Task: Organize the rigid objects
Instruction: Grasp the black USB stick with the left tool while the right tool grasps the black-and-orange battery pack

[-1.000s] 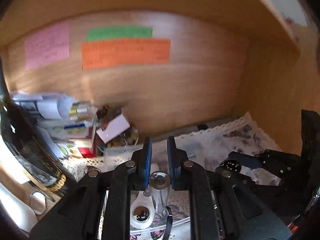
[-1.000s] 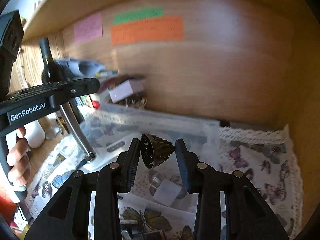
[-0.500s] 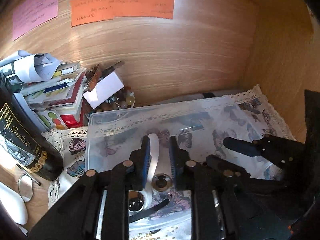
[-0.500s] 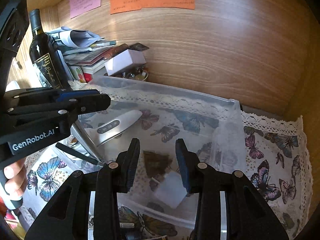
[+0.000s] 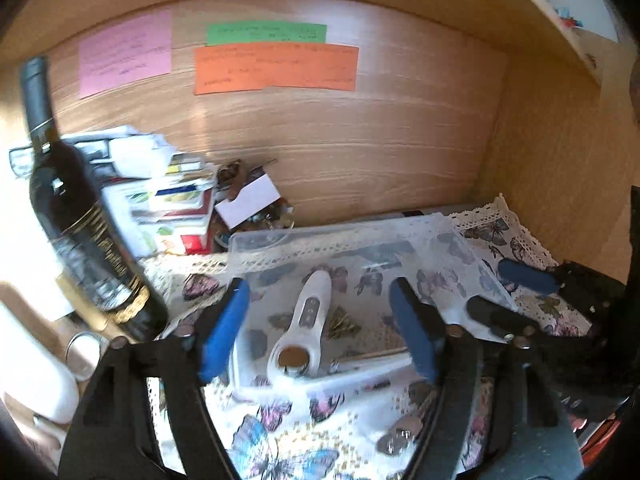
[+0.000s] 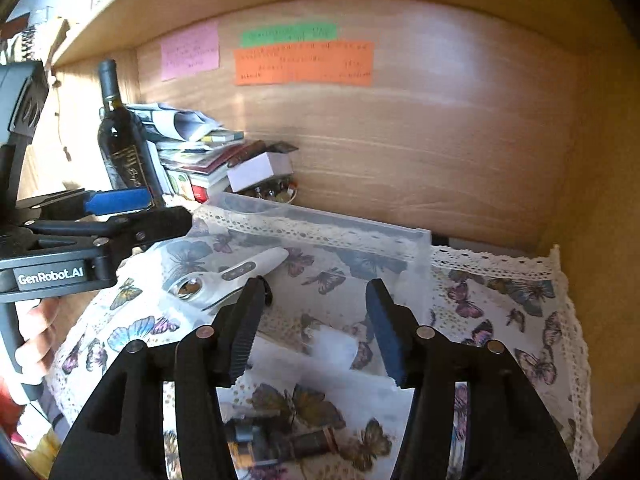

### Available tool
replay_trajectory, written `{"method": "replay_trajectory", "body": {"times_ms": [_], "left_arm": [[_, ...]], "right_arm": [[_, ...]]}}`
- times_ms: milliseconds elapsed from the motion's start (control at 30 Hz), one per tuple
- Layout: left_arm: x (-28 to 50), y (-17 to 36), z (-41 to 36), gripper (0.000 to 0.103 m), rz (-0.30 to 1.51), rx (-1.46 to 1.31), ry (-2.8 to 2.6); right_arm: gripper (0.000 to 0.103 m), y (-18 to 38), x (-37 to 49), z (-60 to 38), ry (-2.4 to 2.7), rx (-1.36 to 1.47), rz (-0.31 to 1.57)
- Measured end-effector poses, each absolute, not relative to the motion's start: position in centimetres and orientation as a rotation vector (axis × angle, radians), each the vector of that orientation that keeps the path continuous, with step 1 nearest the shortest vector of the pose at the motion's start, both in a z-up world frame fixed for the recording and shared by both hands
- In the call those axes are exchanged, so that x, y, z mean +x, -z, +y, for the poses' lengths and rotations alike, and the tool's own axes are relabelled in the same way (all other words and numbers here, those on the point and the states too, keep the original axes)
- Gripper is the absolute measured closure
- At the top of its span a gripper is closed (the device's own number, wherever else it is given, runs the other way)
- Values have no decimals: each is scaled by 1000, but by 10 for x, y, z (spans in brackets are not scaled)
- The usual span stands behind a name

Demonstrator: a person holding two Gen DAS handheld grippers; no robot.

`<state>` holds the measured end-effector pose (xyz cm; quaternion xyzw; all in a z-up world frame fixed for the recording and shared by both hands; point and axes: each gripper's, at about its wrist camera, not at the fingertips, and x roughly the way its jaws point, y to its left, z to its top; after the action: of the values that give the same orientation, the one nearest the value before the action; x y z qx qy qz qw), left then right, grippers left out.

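A clear plastic bin (image 5: 340, 240) stands on the butterfly cloth in a wooden alcove. In it lie a white handheld device (image 5: 304, 332), a small dark cone (image 5: 342, 322) and a thin clear tube (image 5: 364, 357). My left gripper (image 5: 320, 320) hovers over the bin's near side. Its jaws are opening wide and the blue pads touch nothing. My right gripper (image 6: 316, 312) hangs over the same bin (image 6: 320, 216), jaws opening, with a white block (image 6: 334, 350) lying below and nothing pressed between the pads. Each view shows the other gripper at its edge.
A dark wine bottle (image 5: 80, 220) stands at the left beside a stack of books and papers (image 5: 168, 200) and a bowl with a white box (image 5: 252, 200). Sticky notes (image 5: 276, 68) hang on the back wall. Small dark tubes (image 6: 280, 440) lie in front of the bin.
A second ago the left gripper held a glass vial and the right a dark cone. Both dipped into the bin, then drew back, and their jaws now stand apart and empty.
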<state>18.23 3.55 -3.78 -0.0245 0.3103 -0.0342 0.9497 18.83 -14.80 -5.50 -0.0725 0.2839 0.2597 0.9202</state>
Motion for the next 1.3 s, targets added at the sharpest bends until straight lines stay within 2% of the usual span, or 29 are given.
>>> {"method": "replay_trajectory", "body": {"times_ms": [67, 233, 467, 600, 867, 933, 1000, 1067, 1100, 1200, 1267, 1300], "left_arm": [[169, 40, 37, 12, 628, -56, 60], [134, 54, 34, 7, 626, -34, 43], [95, 87, 25, 6, 692, 1, 74], [80, 110, 27, 6, 756, -16, 71], [55, 146, 26, 6, 848, -43, 102], [50, 152, 22, 6, 852, -21, 117], [48, 155, 18, 13, 846, 1, 120], [50, 159, 14, 30, 850, 34, 120], [51, 160, 14, 31, 847, 39, 119], [53, 159, 14, 48, 831, 34, 126], [54, 158, 15, 68, 826, 36, 132], [54, 158, 16, 69, 826, 33, 135]], "right_arm": [[49, 54, 178, -153, -524, -152, 568], [46, 58, 154, -165, -509, -148, 568], [44, 78, 130, -178, -494, -138, 619], [35, 93, 120, -183, -491, -148, 656], [27, 119, 114, -180, -516, -179, 747], [19, 123, 115, -176, -526, -193, 762], [18, 127, 117, -171, -543, -216, 776], [17, 130, 121, -165, -553, -245, 789], [16, 132, 124, -161, -557, -262, 796], [14, 136, 136, -153, -567, -295, 820], [14, 140, 145, -149, -570, -307, 847], [14, 143, 151, -147, -567, -311, 866]]}}
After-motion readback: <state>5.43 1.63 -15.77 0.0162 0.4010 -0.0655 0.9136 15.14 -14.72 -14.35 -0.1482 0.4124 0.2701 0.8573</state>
